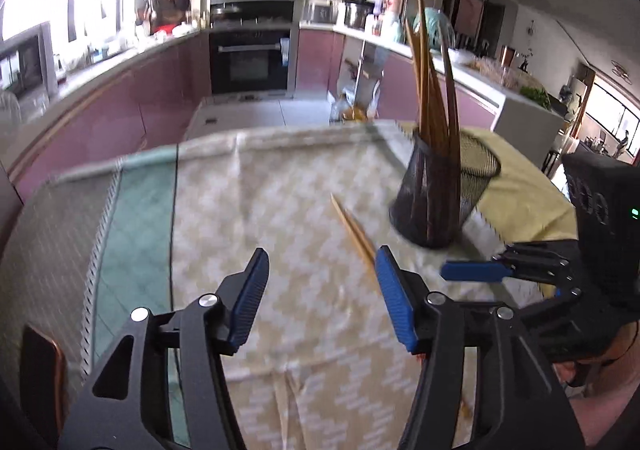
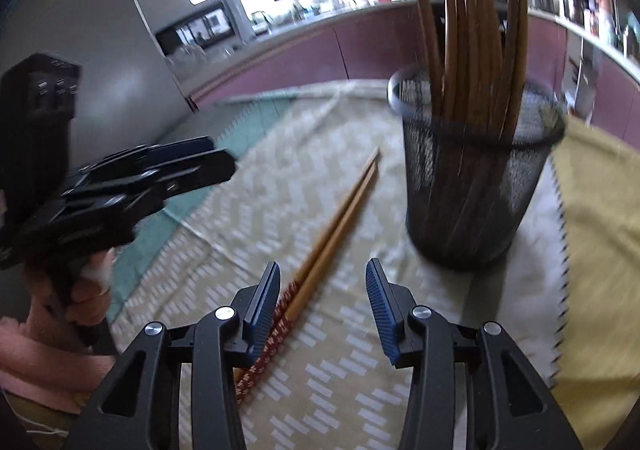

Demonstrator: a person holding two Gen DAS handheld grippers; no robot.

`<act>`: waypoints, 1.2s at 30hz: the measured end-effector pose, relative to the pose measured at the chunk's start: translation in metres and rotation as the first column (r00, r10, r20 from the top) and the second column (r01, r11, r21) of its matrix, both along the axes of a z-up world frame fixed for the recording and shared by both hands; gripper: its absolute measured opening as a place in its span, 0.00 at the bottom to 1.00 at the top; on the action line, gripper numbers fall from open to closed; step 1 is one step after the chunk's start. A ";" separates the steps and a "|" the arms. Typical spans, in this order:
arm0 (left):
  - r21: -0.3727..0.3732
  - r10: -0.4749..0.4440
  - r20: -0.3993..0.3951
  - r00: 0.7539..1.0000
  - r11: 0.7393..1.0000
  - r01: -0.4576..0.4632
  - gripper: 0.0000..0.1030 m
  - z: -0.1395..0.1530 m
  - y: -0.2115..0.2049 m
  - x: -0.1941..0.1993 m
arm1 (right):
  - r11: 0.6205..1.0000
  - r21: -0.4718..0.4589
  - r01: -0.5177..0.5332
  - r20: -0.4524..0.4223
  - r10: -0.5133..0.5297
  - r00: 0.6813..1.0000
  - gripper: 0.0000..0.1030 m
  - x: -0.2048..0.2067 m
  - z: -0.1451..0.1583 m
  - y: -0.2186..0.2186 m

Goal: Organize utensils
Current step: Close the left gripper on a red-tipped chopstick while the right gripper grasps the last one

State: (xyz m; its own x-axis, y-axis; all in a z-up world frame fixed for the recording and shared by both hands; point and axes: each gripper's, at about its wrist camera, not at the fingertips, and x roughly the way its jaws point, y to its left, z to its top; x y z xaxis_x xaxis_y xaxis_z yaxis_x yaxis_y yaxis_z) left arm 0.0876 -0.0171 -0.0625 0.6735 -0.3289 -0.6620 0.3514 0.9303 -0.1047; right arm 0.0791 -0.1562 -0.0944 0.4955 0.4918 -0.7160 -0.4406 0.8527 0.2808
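Note:
A pair of wooden chopsticks (image 1: 354, 226) (image 2: 340, 210) with red patterned ends lies on the zigzag cloth (image 1: 280, 202). A black mesh cup (image 1: 444, 194) (image 2: 476, 186) holding several upright wooden chopsticks stands just right of the pair. My left gripper (image 1: 323, 250) hovers open over the cloth, its right finger crossing the pair's near end. My right gripper (image 2: 323, 262) is open too; the red ends lie on the cloth beside its left finger, and no pad presses on them. Each gripper shows in the other's view: the right (image 1: 472, 270), the left (image 2: 192, 166).
A yellow cloth (image 2: 600, 234) covers the table to the right of the cup, and a teal strip (image 1: 136, 218) lies to the left. The table's far edge drops to the kitchen floor, with purple cabinets and an oven (image 1: 250, 50) beyond. A hand (image 2: 80, 290) grips the left tool.

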 end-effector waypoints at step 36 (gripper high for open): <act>0.031 -0.103 -0.103 0.989 0.994 0.107 0.57 -0.039 -0.042 -0.023 | 0.991 -0.082 0.106 0.002 -0.106 0.994 0.26 -0.009 -0.010 -0.007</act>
